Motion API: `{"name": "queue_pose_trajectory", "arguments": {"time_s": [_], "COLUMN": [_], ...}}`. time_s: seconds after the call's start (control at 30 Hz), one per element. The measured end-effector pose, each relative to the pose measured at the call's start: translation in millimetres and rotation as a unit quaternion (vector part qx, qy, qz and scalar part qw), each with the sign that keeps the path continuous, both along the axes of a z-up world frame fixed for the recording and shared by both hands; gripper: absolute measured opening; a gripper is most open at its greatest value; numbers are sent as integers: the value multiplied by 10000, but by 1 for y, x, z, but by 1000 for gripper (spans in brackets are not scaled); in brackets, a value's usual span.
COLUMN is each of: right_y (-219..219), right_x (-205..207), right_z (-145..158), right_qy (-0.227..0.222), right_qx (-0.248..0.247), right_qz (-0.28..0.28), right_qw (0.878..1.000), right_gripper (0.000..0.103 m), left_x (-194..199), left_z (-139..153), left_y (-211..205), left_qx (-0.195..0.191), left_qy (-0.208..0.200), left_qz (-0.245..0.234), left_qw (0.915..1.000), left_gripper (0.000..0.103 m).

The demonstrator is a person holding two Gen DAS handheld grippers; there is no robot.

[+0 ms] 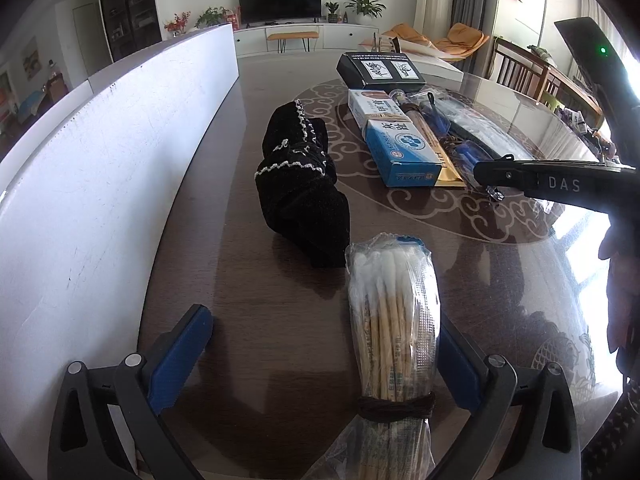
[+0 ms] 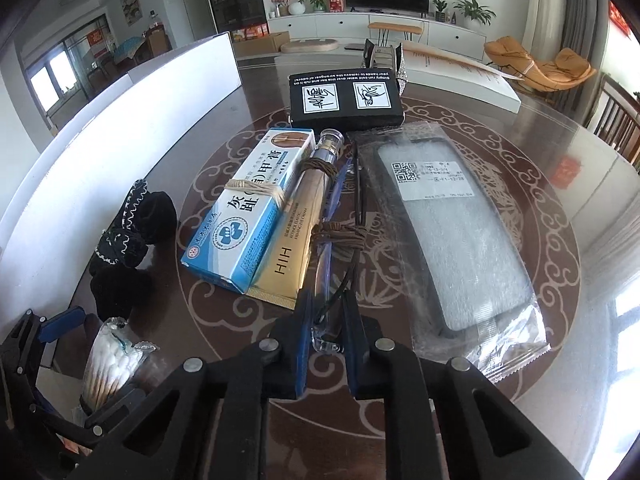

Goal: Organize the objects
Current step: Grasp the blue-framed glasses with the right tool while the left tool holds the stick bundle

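- My right gripper [image 2: 326, 312] pinches the near end of a clear, blue-trimmed bundle tied with brown cord [image 2: 332, 248], probably to line it up beside the blue medicine box [image 2: 244, 216].
- My left gripper [image 1: 324, 348] is spread, with the cotton swab pack [image 1: 394, 312] lying between its fingers, apparently untouched.
- Everything lies on a glossy patterned table [image 2: 540, 208] in a living room.

You have a bagged cotton swab bundle [image 1: 394, 320] at six o'clock, a black trimmed cloth [image 1: 300, 188] at eleven, and boxes with a gold tube [image 2: 288, 216] at one o'clock.
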State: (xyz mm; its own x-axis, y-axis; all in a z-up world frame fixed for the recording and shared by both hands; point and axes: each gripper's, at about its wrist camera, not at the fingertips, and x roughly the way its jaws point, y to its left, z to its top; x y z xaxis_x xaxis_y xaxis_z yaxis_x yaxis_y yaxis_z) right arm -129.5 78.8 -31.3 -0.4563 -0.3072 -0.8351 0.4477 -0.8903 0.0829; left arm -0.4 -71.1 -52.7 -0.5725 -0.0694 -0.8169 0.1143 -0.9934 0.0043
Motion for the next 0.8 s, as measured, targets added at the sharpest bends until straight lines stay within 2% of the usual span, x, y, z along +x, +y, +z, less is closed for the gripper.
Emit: {"name": "queue_pose_trajectory", "arguments": {"time_s": [0.03,0.07,0.4,0.47,0.5,0.53,0.57,0.6,0.67,0.7,0.73,0.77,0.8], "right_y": [2,6,62,67,69,69,67,65,57,55,51,48,45], "right_x": [3,9,119,124,123,120,116,113,99,91,83,75,69], "right_z": [1,1,3,8,12,16,21,24,26,24,20,15,11], "right_qy": [-47,-111,-705,-733,-741,-711,-633,-555,-623,-747,-925,-1058,-1143], "right_qx": [-80,-141,-390,-426,-454,-429,-353,-267,-155,-164,-153,-126,-89], "right_qz": [0,1,-33,-92,-92,-95,-107,-118,-133,-178,-232,-302,-357], "right_qw": [10000,9998,9967,9964,9962,9965,9973,9980,9978,9969,9953,9938,9928], "right_gripper": [5,4,6,14,29,49,56,65,66,66,65,65,65], "left_x": [0,0,2,2,4,5,7,10,12,12,12,12,12], "left_z": [0,0,0,1,1,1,2,3,5,6,7,8,9], "left_y": [0,0,4,5,5,5,6,6,8,8,8,7,7], "left_qx": [1,1,-20,6,18,42,82,104,17,5,22,7,18], "left_qy": [2,1,5,-147,-242,-304,-322,-304,-294,-264,-237,-218,-186], "left_qz": [-1,-1,-86,-191,-228,-264,-308,-350,-432,-473,-499,-507,-523], "left_qw": [10000,10000,10000,9997,9994,9992,9990,9989,9986,9985,9985,9985,9985], "left_gripper": [103,103,103,103,103,103,103,97,85,76,72,62,47]}}
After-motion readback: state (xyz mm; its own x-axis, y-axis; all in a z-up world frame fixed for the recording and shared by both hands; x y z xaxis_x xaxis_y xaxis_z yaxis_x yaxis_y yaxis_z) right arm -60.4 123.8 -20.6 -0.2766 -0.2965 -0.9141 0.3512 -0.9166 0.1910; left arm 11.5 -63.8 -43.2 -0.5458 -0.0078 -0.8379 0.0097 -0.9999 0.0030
